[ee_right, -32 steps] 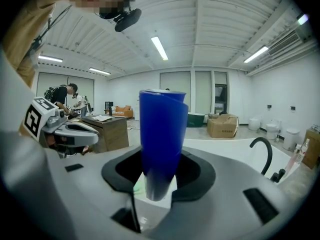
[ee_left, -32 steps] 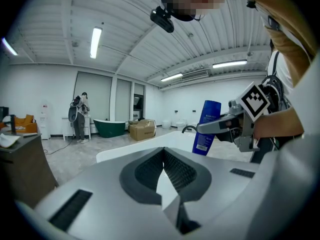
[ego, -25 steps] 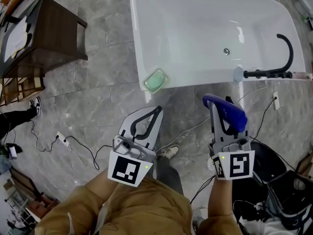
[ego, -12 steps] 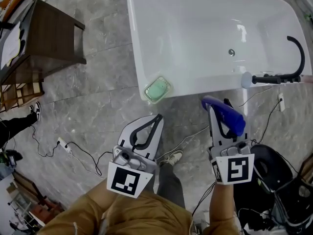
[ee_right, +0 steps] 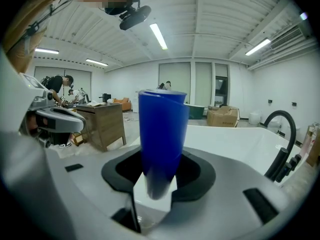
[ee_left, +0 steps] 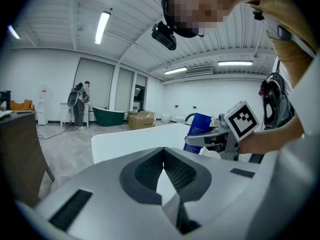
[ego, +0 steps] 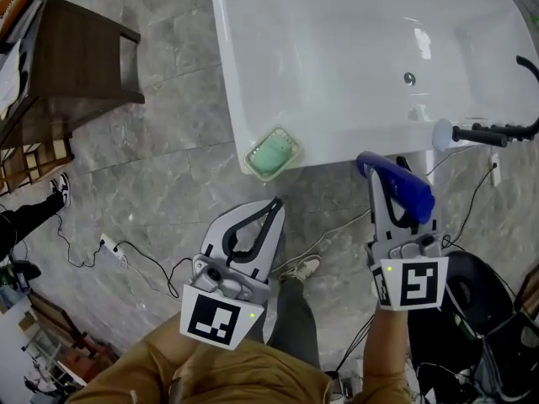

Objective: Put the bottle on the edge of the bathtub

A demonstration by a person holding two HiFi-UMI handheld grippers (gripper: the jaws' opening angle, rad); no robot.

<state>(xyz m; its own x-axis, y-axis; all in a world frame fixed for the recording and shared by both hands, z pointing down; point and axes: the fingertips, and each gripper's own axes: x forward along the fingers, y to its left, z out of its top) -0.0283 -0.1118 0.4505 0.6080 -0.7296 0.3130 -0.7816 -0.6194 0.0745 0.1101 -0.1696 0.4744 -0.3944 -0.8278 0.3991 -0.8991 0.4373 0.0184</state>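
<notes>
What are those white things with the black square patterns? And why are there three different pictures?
There is no robot here. A person is holding a grabbing tool in each hand, and the cubes with the square patterns are part of those tools.

One picture comes from a camera on the person's head, looking down. The other two come from small cameras riding on each tool, looking along its jaws.

The left tool is closed with nothing in it. The right tool is gripping a blue bottle.

Under the tools is the grey floor. Just ahead is a white bathtub. A green soap dish sits on its corner edge, and a black tap is at one side. A wooden table stands off to the left.
</notes>
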